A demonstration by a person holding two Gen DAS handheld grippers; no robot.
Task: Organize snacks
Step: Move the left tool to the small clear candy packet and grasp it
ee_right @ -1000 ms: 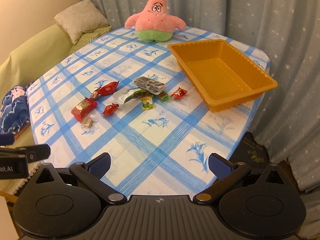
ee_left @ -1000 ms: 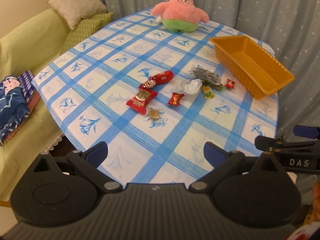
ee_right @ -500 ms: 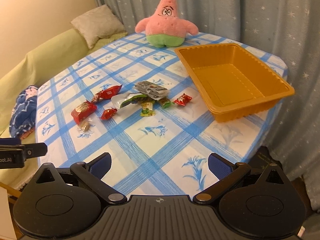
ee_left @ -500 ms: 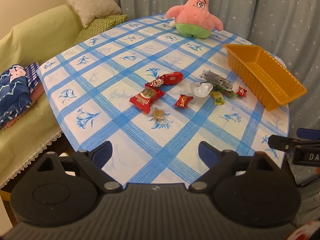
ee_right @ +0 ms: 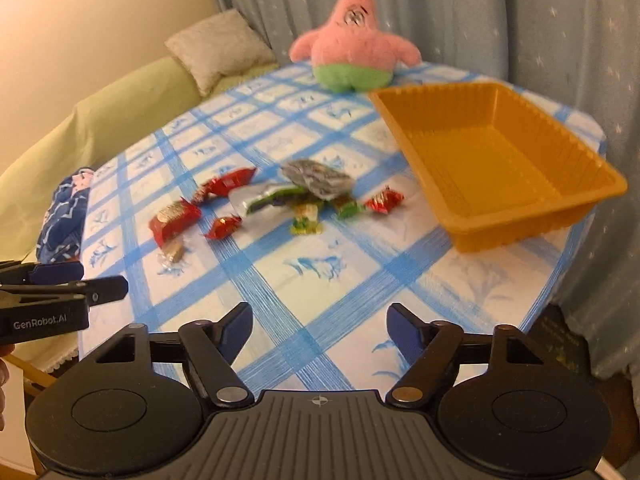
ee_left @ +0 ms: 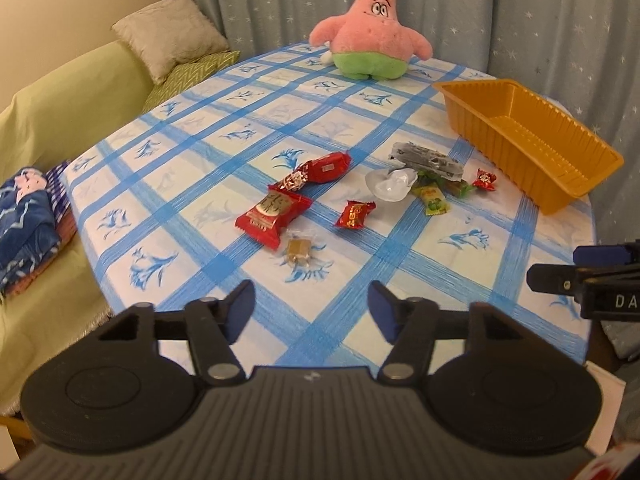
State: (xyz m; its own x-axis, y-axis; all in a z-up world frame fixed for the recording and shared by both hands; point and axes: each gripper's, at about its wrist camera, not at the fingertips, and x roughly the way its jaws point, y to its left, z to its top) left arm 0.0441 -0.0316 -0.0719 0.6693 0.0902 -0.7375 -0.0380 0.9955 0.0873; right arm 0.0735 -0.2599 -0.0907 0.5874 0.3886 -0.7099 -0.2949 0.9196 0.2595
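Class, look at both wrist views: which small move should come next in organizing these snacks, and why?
Probably ease the open left gripper forward over the clear-wrapped brown candy, the nearest snack to it. Both grippers hold nothing, the orange plastic tray is empty, and every wrapper lies on the blue-checked tablecloth.

Tablecloth [ee_left: 360,264] smooth, faintly sheened, blue check print. Tray [ee_left: 532,140] orange plastic, ribbed walls, semi-gloss. Red packs [ee_left: 274,212] glossy foil-like wrap; small red sweets [ee_left: 354,213] shiny crinkled wrap. Toffee [ee_left: 299,249] in clear film. Grey packet [ee_left: 426,158] metallic, creased. Plush [ee_left: 370,36] fuzzy pink and green fabric. Curtain [ee_left: 520,12] matt cloth with star print. Cushion [ee_left: 172,34] rough woven cloth. Left gripper [ee_left: 312,310] matt black plastic, ribbed body, metal pivot pins, blue pads [ee_left: 240,308]. Right gripper [ee_right: 320,330] same finish.
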